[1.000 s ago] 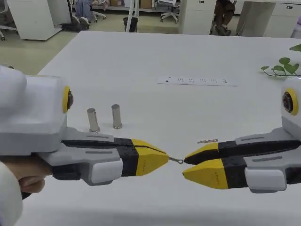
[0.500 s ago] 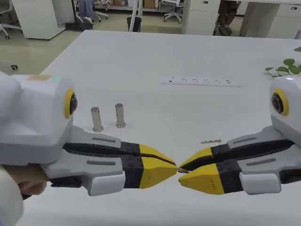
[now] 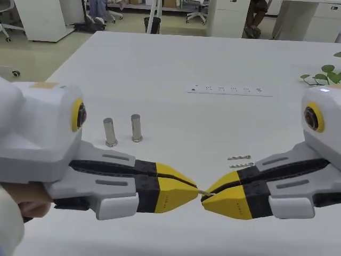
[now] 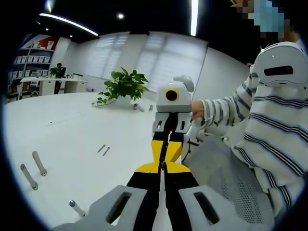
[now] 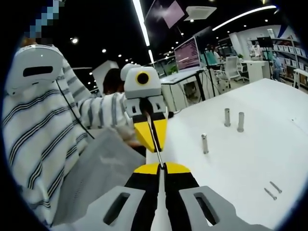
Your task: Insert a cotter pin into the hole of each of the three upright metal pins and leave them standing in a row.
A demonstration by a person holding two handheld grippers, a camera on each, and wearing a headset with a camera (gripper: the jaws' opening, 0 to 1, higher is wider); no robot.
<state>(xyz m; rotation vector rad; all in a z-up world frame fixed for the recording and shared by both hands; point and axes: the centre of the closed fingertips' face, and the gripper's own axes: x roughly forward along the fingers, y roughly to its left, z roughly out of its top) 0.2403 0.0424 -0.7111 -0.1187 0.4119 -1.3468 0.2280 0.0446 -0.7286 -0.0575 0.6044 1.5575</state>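
My left gripper (image 3: 196, 190) and right gripper (image 3: 205, 196) meet tip to tip above the white table (image 3: 176, 64). Both are shut on one thin cotter pin (image 3: 202, 192), which shows as a sliver between the yellow tips. In the right gripper view the cotter pin (image 5: 155, 142) runs from my own jaws toward the left gripper (image 5: 150, 137). Two upright metal pins (image 3: 110, 132) (image 3: 136, 128) stand side by side behind the left gripper. The left gripper view has three metal pins (image 4: 38, 162) (image 4: 28, 176) (image 4: 76, 208). Two loose cotter pins (image 3: 239, 158) (image 3: 241, 166) lie near the right gripper.
A white power strip (image 3: 229, 90) lies across the middle of the table, and a green plant (image 3: 322, 74) sits at the right edge. Chairs and cabinets stand on the floor beyond the table. A person's striped sleeve (image 4: 269, 139) sits close behind the grippers.
The right gripper has moved left to the left gripper's tip and shut on the cotter pin that stuck out of it. The left gripper has kept its hold.
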